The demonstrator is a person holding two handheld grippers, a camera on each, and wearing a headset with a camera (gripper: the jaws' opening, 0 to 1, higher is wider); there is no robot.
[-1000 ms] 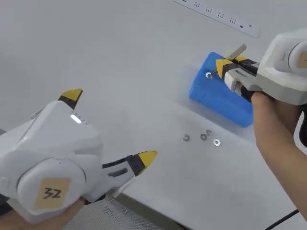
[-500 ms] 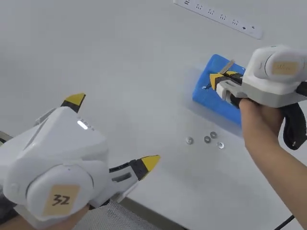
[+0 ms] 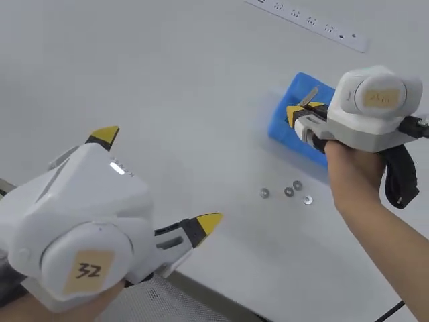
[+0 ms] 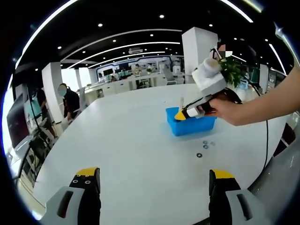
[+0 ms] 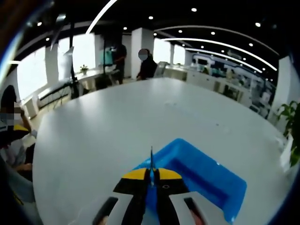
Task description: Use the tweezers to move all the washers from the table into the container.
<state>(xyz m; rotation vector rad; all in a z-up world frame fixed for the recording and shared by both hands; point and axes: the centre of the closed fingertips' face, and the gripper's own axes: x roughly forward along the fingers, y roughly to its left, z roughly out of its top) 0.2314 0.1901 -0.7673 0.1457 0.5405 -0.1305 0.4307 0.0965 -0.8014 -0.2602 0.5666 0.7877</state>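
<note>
While the right tool (image 3: pixel 295 114) clamps tweezers (image 3: pixel 309 96), the container (image 3: pixel 280 131) lies beneath.

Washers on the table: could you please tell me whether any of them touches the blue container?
No, the washers lie on the bare table, clear of the blue container.

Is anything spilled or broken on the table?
Nothing looks broken. A few small silver washers lie loose on the white table beside the blue plastic container, waiting to be moved. The right gripper grips thin silver tweezers over it.
</note>
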